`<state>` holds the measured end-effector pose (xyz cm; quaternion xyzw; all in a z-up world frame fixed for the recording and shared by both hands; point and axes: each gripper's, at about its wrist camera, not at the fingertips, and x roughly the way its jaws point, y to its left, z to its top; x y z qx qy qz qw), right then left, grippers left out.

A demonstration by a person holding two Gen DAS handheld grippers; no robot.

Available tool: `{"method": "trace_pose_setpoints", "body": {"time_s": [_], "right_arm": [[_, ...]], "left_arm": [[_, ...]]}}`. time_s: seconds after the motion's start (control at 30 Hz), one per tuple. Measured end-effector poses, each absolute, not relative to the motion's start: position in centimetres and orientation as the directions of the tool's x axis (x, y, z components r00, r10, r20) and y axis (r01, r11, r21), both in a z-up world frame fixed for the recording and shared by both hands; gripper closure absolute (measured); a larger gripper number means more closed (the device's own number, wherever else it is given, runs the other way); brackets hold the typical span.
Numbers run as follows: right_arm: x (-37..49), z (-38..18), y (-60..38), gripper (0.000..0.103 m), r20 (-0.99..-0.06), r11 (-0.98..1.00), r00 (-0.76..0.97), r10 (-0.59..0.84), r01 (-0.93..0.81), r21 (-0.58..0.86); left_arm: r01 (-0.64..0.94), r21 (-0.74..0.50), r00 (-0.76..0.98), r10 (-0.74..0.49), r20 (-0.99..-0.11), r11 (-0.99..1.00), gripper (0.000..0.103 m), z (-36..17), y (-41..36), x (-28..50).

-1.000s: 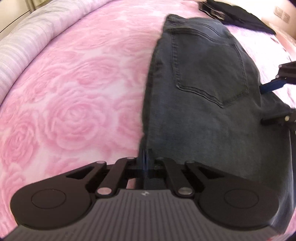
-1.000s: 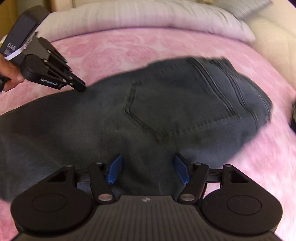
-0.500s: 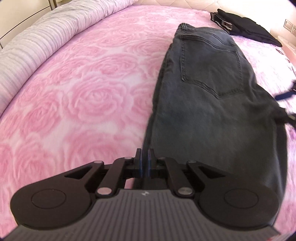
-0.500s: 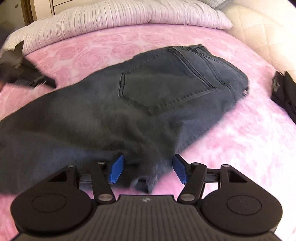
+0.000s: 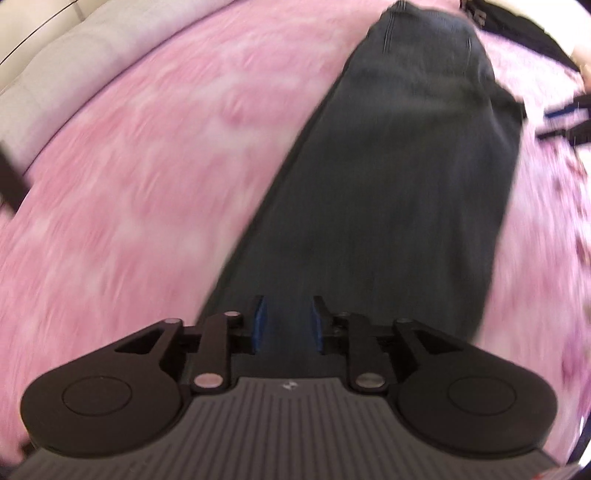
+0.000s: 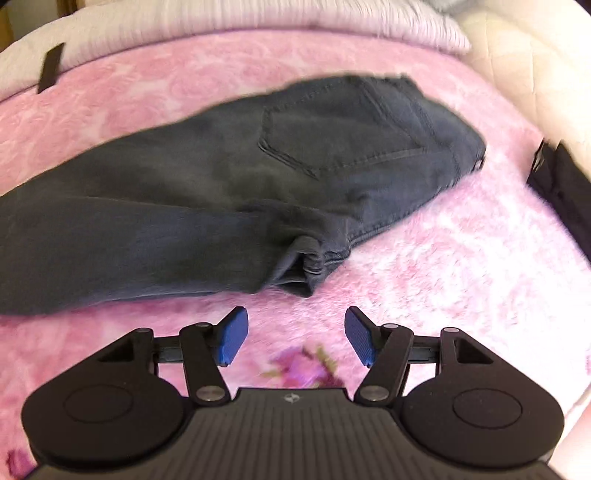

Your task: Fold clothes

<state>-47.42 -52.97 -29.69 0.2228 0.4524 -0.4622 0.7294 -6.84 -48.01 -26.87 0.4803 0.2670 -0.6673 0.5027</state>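
Note:
Dark grey jeans [image 6: 229,184], folded lengthwise, lie on the pink rose blanket [image 6: 443,266], with the waist and back pocket at the far right. In the blurred left wrist view the jeans' leg [image 5: 388,221] runs from my left gripper [image 5: 286,321] up to the waist. That gripper hovers over the leg; its jaws are opening, and the blue pads stand apart without pressing the cloth. My right gripper [image 6: 293,334] is open over bare blanket, just short of the bunched crotch seam [image 6: 310,254]. The right gripper [image 5: 565,114] also shows at the right edge of the left wrist view.
A black garment [image 6: 561,184] lies at the blanket's right edge. A pale striped duvet [image 6: 258,18] runs along the far side, with a dark strip [image 6: 50,66] on it. A cream padded headboard [image 6: 535,55] stands at the right.
My left gripper went from shut at the jeans' edge to partly open and swept fast along the leg. The right gripper drew back off the jeans onto the blanket, still open.

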Motion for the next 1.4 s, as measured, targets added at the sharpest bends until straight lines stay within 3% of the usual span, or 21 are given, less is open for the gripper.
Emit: {"method": "trace_pose_setpoints", "body": {"time_s": [0.1, 0.27, 0.53, 0.73, 0.87, 1.2, 1.27, 1.4], "right_arm": [[-45.5, -27.8, -50.1, 0.028, -0.857, 0.528, 0.2, -0.475, 0.844, -0.096], [-39.9, -25.8, -45.1, 0.026, -0.865, 0.68, 0.305, -0.399, 0.731, -0.056], [-30.9, -24.9, -39.0, 0.026, -0.839, 0.858, 0.485, -0.247, 0.512, 0.043], [-25.3, -25.6, -35.8, 0.026, -0.818, 0.907, 0.549, -0.171, 0.412, 0.087], [-22.5, -25.9, -34.0, 0.026, -0.817, 0.897, 0.551, -0.169, 0.429, 0.104], [-15.7, -29.4, -30.1, 0.026, -0.848, 0.749, 0.41, -0.336, 0.662, 0.023], [-15.1, -29.9, -29.0, 0.026, -0.861, 0.72, 0.377, -0.341, 0.694, 0.019], [-14.2, -29.4, -26.9, 0.026, -0.862, 0.675, 0.356, -0.362, 0.738, 0.022]], "left_arm": [[0.923, 0.159, 0.008, -0.395, -0.919, -0.349, 0.067, -26.2, -42.0, -4.3], [0.894, 0.237, 0.089, -0.368, -0.925, -0.38, 0.06, -25.5, -33.9, -1.1], [0.902, 0.263, 0.138, -0.349, -0.927, -0.343, 0.06, -23.6, -32.2, 5.1], [0.886, 0.261, 0.123, -0.346, -0.93, -0.384, 0.068, -23.3, -35.5, 8.8], [0.879, 0.179, 0.043, -0.299, -0.953, -0.443, 0.084, -24.8, -38.4, 10.7], [0.723, -0.077, -0.193, -0.093, -0.977, -0.686, 0.093, -29.9, -41.9, 11.8], [0.675, -0.081, -0.207, -0.083, -0.975, -0.733, 0.102, -29.9, -42.0, 11.7], [0.658, -0.127, -0.28, -0.084, -0.956, -0.742, 0.103, -27.7, -42.7, 13.4]]}}
